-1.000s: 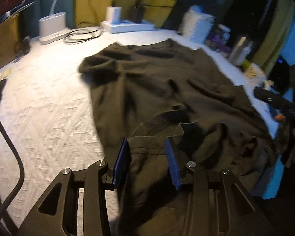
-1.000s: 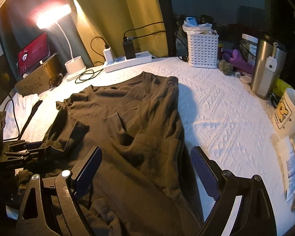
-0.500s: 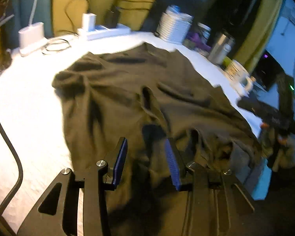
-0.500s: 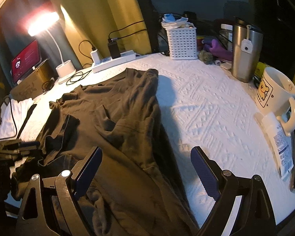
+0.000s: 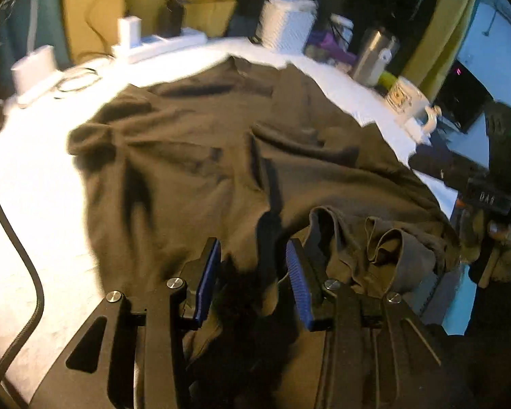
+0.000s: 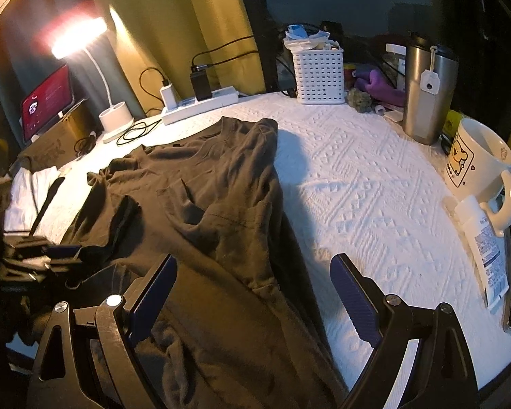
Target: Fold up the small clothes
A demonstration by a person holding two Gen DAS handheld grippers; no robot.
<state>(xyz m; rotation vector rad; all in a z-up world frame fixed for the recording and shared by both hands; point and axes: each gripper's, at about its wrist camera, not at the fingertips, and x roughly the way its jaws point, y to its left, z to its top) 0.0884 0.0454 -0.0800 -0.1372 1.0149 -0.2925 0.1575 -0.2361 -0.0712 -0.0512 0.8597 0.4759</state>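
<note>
1. Lying rumpled on the white textured table cover [image 6: 368,184], the dark T-shirt [image 6: 221,201] has its lower hem cut off.
2. Left gripper [image 5: 252,272] looks part-spread over dark fabric; grip unclear.
3. Right gripper [image 6: 252,293] spread wide, empty.

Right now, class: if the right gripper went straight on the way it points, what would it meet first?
Probably the right edge of the dark olive cotton T-shirt, which lies between the open jaws of the right gripper; depth is unclear.
</note>
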